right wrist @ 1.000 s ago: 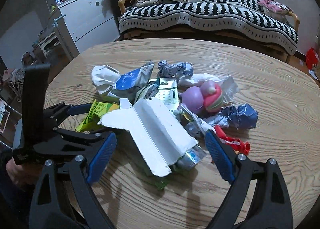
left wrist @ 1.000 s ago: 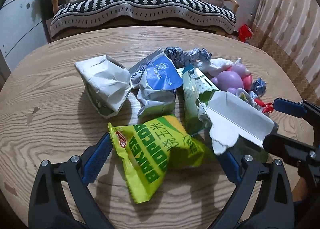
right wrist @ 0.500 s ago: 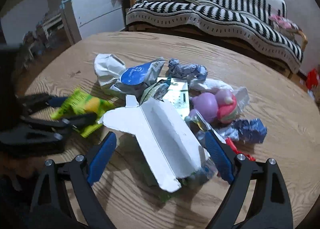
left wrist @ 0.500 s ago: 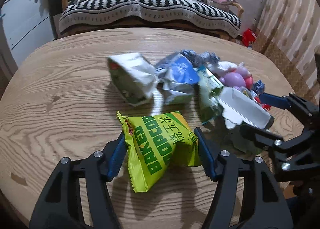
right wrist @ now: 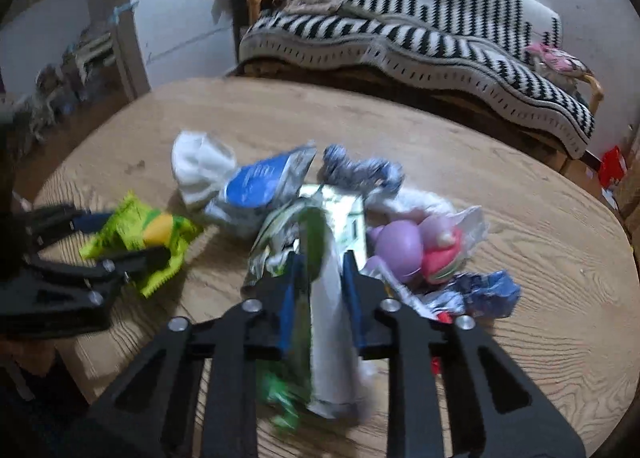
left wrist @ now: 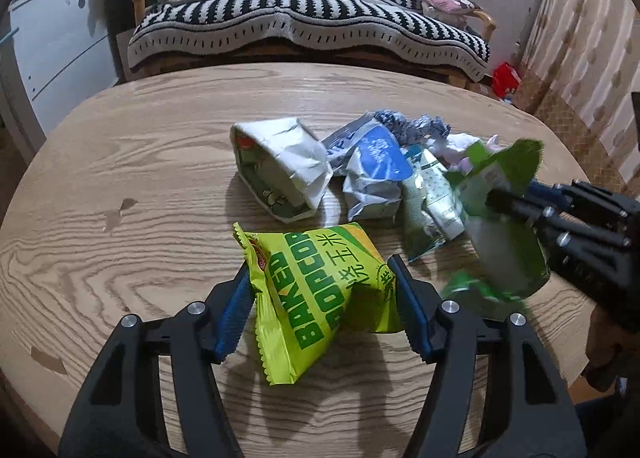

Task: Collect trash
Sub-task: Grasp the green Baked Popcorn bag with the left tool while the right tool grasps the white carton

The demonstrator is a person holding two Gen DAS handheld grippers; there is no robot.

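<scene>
both grippers clamped, left gripper (left wrist: 320,304) on popcorn bag (left wrist: 320,290), right gripper (right wrist: 320,278) closing on carton (right wrist: 328,322), wrappers (left wrist: 372,174) crowding behind

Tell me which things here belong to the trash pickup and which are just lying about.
Part of the job:
- yellow-green popcorn bag, clamped in the left gripper
- green-and-white flattened carton, right gripper closing on it
- crumpled white paper bag
- blue-and-silver foil pouch

Just lying about:
- black-and-white striped sofa
- white drawer cabinet

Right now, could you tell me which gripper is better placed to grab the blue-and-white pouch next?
Neither is free: the left gripper clamps the popcorn bag and the right gripper is closing on the carton. Once emptied, probably the left; the pouch lies just beyond it.
</scene>
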